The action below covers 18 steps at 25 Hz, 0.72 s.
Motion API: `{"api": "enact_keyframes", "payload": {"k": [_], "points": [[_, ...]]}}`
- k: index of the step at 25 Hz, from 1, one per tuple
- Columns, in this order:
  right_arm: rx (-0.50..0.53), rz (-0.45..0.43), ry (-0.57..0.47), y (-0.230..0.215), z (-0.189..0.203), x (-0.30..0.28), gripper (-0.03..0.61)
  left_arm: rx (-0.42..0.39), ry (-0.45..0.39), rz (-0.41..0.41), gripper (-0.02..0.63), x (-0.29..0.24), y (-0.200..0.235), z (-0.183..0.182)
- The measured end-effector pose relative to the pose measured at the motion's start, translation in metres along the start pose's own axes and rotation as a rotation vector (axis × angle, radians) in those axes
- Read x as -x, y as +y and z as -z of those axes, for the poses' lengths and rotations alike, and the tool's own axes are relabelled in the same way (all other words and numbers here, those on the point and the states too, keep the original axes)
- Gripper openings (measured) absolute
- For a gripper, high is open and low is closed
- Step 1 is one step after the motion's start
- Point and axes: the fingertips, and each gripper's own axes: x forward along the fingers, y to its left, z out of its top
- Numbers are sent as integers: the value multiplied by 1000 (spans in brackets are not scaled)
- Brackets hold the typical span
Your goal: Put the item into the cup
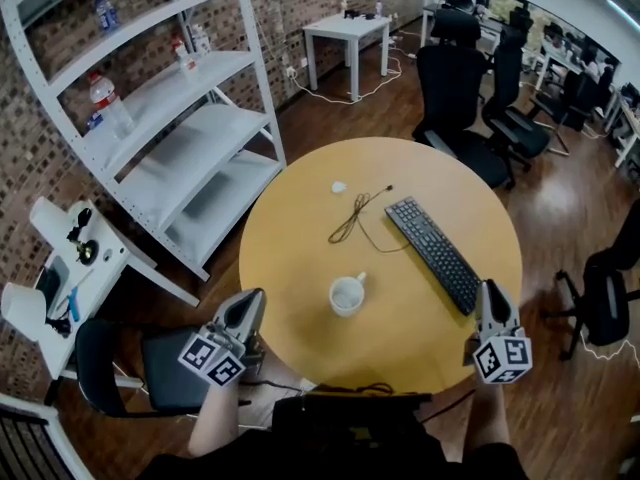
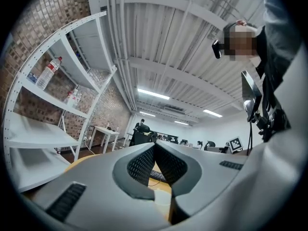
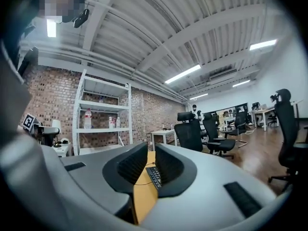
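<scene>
A white cup (image 1: 347, 295) with a handle stands upright on the round yellow table (image 1: 290, 258), near its front edge. A small white item (image 1: 339, 187) lies at the table's far side, and a black cable (image 1: 355, 215) is coiled beside it. My left gripper (image 1: 250, 303) hovers at the table's front left edge, left of the cup; its jaw tips touch with nothing between them (image 2: 155, 146). At the front right edge my right gripper (image 1: 490, 290) is near the keyboard's end. Its jaws stand a narrow gap apart and hold nothing (image 3: 151, 150).
A black keyboard (image 1: 432, 253) lies diagonally on the table's right side. White shelving (image 1: 170, 118) holding bottles stands to the left, with a small white side table (image 1: 70, 268) below it. Black office chairs (image 1: 470, 98) stand behind the table and one (image 1: 610, 288) to the right.
</scene>
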Motion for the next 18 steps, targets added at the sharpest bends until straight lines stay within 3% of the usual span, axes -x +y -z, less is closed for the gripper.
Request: {"api": "enact_keyframes", "payload": {"k": [9,18], "points": [[-104,-37,-22,34,10,-1,8,42,12,-15,-5,4,-5,19],[-87,-66,25,37,20,4,7,51,18,-47,-5,14,-1,24]]}}
